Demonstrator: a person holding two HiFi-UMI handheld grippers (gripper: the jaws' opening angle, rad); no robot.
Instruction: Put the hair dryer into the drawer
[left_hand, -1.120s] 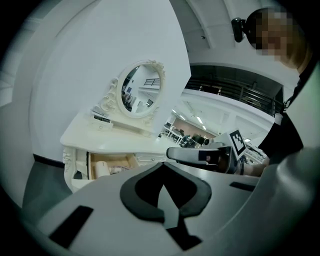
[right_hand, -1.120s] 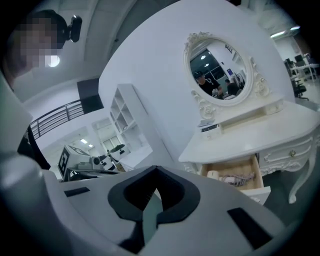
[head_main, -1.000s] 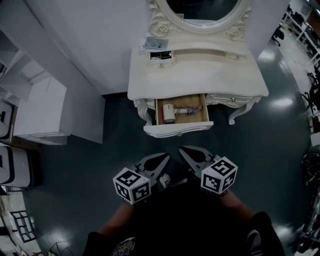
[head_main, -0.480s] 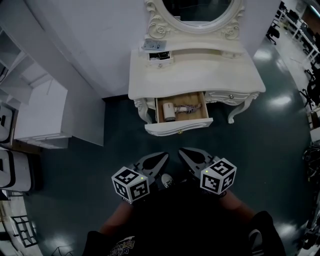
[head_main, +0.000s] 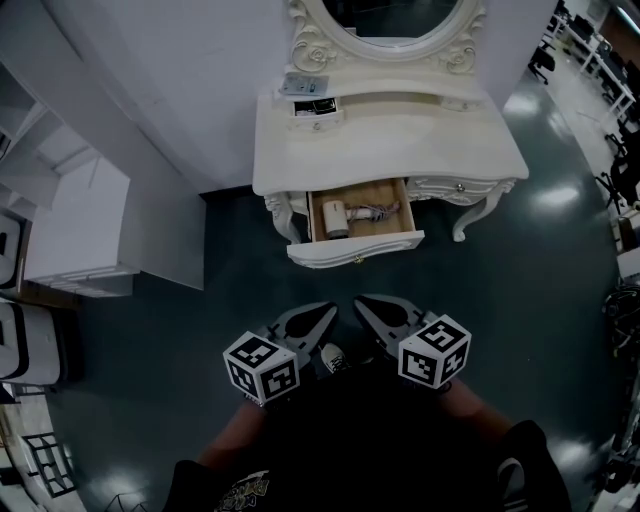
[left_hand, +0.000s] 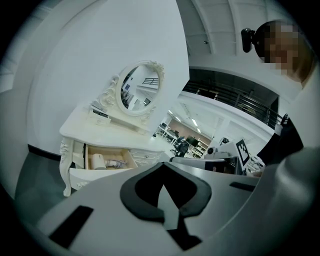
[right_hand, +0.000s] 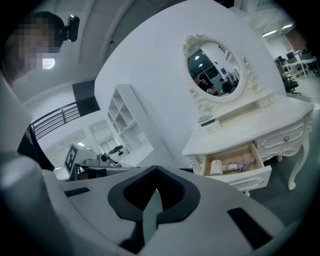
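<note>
Left claw (head_main: 318, 318) and right claw (head_main: 372, 308) are both closed on nothing, side by side near the person's body. Dark floor (head_main: 330, 285) lies free before the open drawer (head_main: 355, 247) of the worktop (head_main: 400, 140). The hair dryer (head_main: 340, 217) lies inside the drawer, and its cord is hard to see. The mirror (head_main: 390, 20) is cut off by the top edge.

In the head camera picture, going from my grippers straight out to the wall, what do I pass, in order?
The left gripper and right gripper side by side → open drawer → hair dryer lying in it → tabletop → mirror.
</note>
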